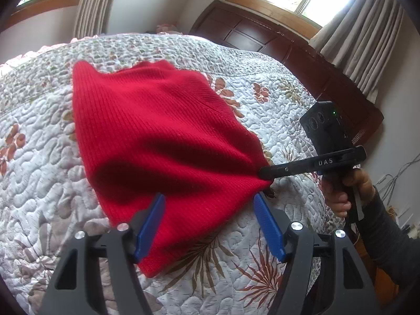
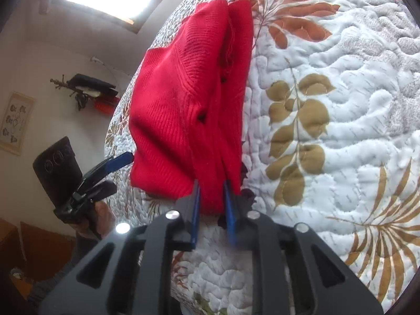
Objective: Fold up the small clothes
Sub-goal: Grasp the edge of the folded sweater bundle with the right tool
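Observation:
A red ribbed knit garment (image 1: 157, 120) lies folded on the floral quilt (image 1: 39, 144), its near right corner lifted and pulled taut. My right gripper (image 1: 265, 174) reaches in from the right and pinches that corner. In the right wrist view the blue pads (image 2: 195, 197) of my right gripper (image 2: 211, 191) are shut on a bunched edge of the red garment (image 2: 183, 92). My left gripper (image 1: 209, 198) hovers over the near edge with its blue fingers wide apart and nothing gripped. It shows at the left as the left gripper (image 2: 115, 162), just beside the garment.
The quilt (image 2: 341, 105) covers a bed with a dark wooden headboard (image 1: 262, 42) at the far right. Curtains (image 1: 362, 39) hang by a window behind it. A hand (image 1: 338, 191) and grey sleeve hold the right gripper. Cables (image 1: 399, 181) lie beyond the bed's right edge.

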Tool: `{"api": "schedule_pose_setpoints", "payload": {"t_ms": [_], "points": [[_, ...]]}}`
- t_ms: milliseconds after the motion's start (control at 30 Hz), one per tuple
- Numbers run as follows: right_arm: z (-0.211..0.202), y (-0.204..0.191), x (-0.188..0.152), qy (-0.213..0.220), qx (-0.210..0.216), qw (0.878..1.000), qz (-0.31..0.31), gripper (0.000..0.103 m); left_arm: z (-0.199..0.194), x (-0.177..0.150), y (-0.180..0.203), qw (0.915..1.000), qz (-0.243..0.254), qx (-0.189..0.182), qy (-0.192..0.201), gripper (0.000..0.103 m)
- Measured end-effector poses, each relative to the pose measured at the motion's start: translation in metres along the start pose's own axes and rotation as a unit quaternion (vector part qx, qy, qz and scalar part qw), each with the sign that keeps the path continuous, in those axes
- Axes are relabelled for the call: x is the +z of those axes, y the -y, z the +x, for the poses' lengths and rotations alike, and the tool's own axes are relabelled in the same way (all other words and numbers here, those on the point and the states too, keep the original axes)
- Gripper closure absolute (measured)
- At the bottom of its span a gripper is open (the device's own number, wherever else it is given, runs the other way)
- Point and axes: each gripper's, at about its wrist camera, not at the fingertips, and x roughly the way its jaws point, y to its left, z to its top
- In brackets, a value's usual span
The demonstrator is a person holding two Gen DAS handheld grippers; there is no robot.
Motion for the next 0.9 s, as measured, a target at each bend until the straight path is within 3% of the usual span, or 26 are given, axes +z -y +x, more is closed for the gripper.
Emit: {"api": "schedule_pose_setpoints", "payload": {"t_ms": [67,167,300,433,467,533,600,633,700,733,800,900], "points": [[-0.021,-0.010,0.008,0.042,0.018,0.999,-0.022,0.075,0.006,-0.002,-0.004,0.9999,-0.004,-0.003,-0.014,0.034],[-0.042,-0.014,0.042,0.112,0.024,0.993,-0.014,0.050,0.013,-0.007,-0.005,0.9997,0.004,-0.004,-0.023,0.034],[-0.015,-0.010,0.099,0.108,0.011,0.994,-0.002,0.048,0.014,-0.009,-0.008,0.9998,-0.007,-0.009,-0.016,0.034],[0.018,-0.002,0.127,0.084,0.018,0.996,0.016,0.048,0.003,-0.005,-0.001,0.9998,0.011,-0.018,0.004,0.034],[0.023,-0.004,0.130,0.082,0.022,0.996,0.010,0.052,0.001,-0.004,0.001,0.9995,0.015,-0.024,0.010,0.034],[0.030,-0.009,0.135,0.074,0.007,0.997,-0.007,0.081,0.004,-0.001,0.002,0.9993,0.015,-0.033,0.011,0.033],[0.028,-0.026,0.133,0.091,-0.032,0.994,-0.054,0.093,0.015,0.000,-0.002,0.9995,0.004,-0.032,-0.001,0.034],[0.023,-0.039,0.128,0.109,-0.061,0.988,-0.091,0.093,0.019,0.000,-0.003,0.9995,0.000,-0.032,-0.005,0.034],[0.018,-0.058,0.117,0.158,-0.140,0.965,-0.158,0.094,0.025,-0.002,-0.006,0.9993,-0.007,-0.034,-0.011,0.034],[0.020,-0.056,0.115,0.164,-0.157,0.961,-0.159,0.094,0.027,-0.004,-0.007,0.9992,-0.008,-0.036,-0.011,0.034],[0.034,-0.036,0.121,0.141,-0.135,0.973,-0.122,0.092,0.029,-0.006,-0.008,0.9992,-0.010,-0.037,-0.011,0.034],[0.031,-0.014,0.121,0.145,-0.077,0.983,-0.076,0.085,0.028,-0.006,-0.010,0.9989,-0.018,-0.043,-0.011,0.034]]}}
